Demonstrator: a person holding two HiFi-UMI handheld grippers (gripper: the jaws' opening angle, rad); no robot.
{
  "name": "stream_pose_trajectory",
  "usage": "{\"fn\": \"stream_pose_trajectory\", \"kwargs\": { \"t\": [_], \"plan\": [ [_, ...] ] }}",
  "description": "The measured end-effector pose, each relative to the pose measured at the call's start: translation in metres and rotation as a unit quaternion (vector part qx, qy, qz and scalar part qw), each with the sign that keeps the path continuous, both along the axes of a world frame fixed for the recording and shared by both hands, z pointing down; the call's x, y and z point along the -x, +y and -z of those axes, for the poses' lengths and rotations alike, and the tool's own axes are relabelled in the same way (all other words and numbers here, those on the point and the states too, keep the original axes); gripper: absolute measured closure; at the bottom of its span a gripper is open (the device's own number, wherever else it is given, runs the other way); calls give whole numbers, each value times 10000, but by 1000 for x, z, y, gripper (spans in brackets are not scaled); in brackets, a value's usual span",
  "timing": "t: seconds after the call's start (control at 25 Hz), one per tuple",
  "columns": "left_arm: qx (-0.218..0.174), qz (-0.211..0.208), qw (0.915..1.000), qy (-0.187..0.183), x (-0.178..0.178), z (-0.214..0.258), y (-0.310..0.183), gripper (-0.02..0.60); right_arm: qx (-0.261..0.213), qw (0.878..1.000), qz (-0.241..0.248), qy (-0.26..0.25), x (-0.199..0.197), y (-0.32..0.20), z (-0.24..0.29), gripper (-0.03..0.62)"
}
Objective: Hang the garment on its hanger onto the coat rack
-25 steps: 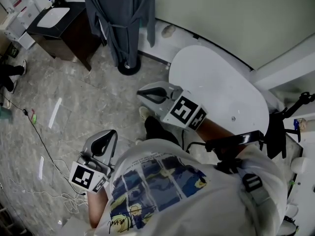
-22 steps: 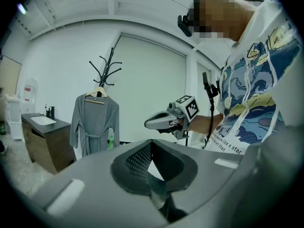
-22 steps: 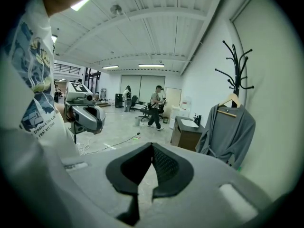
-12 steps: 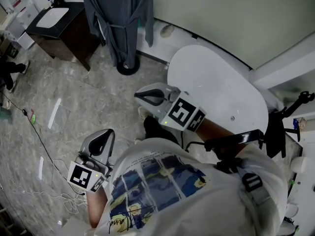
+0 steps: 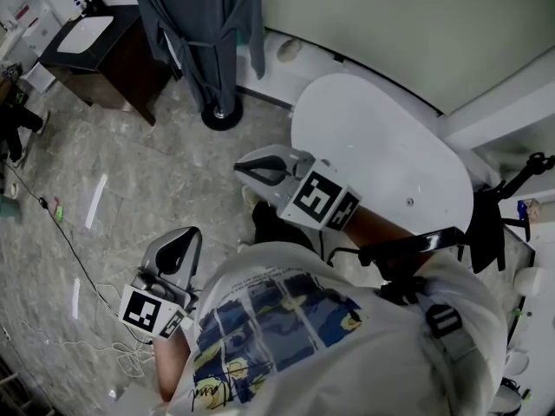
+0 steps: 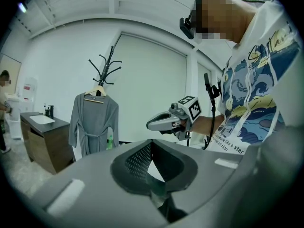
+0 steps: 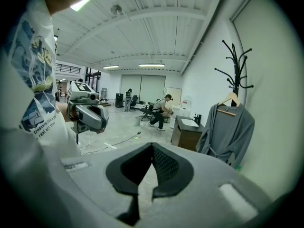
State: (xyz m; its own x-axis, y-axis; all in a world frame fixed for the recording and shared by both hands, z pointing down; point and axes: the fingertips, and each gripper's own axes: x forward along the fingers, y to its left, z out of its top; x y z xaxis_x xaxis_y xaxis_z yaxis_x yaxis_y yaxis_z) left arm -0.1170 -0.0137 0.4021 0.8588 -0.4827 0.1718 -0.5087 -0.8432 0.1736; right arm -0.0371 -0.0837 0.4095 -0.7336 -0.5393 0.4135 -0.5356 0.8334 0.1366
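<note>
A grey robe (image 5: pixel 204 33) hangs on a wooden hanger (image 6: pixel 98 91) from the black coat rack (image 6: pixel 108 68), whose round base (image 5: pixel 222 115) stands on the floor by the wall. The robe (image 7: pixel 228 132) also shows at the right of the right gripper view. My left gripper (image 5: pixel 186 241) is held low beside my body, shut and empty. My right gripper (image 5: pixel 247 167) is in front of my chest, shut with nothing in it. Both are well away from the rack and point toward it. In its own view each gripper's jaws meet at the tip (image 6: pixel 151 145) (image 7: pixel 152 148).
A white oval table (image 5: pixel 381 154) stands to my right against the wall. A dark cabinet with a white sink (image 5: pixel 95 37) stands left of the rack. Cables (image 5: pixel 52 215) trail over the marble floor. A black stand (image 5: pixel 494 224) is at far right. People (image 7: pixel 159 110) are far back.
Both grippers have drifted slightly to the left and stay shut. The robe still hangs on the rack; the head view has shifted a little.
</note>
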Motion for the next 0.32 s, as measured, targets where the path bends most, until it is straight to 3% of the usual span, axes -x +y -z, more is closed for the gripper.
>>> {"fn": "stream_pose_trajectory", "kwargs": {
  "t": [0.32],
  "plan": [
    [60, -7, 10000, -18, -4, -5, -6, 580, 105, 9999, 37, 30, -3, -6, -9, 592]
  ]
}}
